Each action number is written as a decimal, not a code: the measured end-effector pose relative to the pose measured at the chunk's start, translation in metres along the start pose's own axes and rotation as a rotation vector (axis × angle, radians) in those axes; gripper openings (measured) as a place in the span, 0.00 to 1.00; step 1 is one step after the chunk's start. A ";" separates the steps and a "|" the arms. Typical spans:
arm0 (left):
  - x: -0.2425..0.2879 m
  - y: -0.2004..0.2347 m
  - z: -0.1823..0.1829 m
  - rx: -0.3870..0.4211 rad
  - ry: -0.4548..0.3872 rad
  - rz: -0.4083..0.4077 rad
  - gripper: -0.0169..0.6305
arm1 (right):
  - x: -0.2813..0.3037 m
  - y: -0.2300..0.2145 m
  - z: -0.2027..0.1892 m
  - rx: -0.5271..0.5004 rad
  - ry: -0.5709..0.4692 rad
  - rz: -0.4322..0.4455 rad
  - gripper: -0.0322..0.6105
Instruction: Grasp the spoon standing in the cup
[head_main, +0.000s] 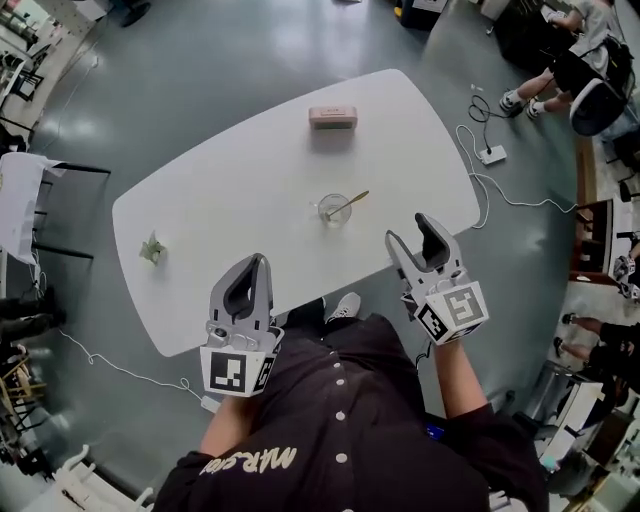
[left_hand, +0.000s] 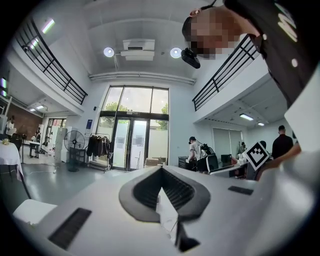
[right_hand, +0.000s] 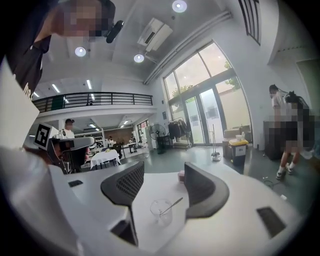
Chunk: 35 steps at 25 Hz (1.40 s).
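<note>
A clear glass cup (head_main: 334, 211) stands near the middle of the white table (head_main: 230, 200), with a gold spoon (head_main: 352, 202) leaning in it, handle pointing right. My right gripper (head_main: 410, 234) is open at the table's near edge, just right of the cup and short of it. In the right gripper view the cup (right_hand: 161, 213) and spoon (right_hand: 173, 204) sit low between the open fingers of the right gripper (right_hand: 162, 184), still some way ahead. My left gripper (head_main: 256, 264) hovers over the near edge, left of the cup. The left gripper (left_hand: 161, 171) is shut and empty, tips touching.
A pink box (head_main: 332, 117) lies at the table's far side, also seen as the pink box (right_hand: 181, 176). A small crumpled green-white object (head_main: 152, 249) sits at the table's left end. A white cable and power strip (head_main: 491, 155) lie on the floor right of the table. People sit at the upper right.
</note>
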<state>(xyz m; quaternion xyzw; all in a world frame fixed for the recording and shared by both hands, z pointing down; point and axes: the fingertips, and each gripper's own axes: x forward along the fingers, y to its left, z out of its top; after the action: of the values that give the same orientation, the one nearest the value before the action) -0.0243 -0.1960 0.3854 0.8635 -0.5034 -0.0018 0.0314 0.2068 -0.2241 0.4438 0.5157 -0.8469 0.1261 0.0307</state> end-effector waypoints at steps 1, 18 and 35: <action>0.003 0.004 -0.002 -0.003 0.003 -0.002 0.04 | 0.007 0.000 -0.005 0.005 0.023 0.012 0.42; 0.042 0.018 -0.017 -0.066 0.044 -0.085 0.04 | 0.109 -0.042 -0.122 0.026 0.517 0.196 0.43; 0.050 0.048 -0.036 -0.097 0.089 -0.022 0.04 | 0.128 -0.046 -0.173 0.089 0.724 0.267 0.21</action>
<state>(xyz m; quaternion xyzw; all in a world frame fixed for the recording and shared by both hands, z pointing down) -0.0398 -0.2615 0.4258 0.8657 -0.4913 0.0119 0.0954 0.1744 -0.3132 0.6424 0.3237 -0.8348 0.3393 0.2885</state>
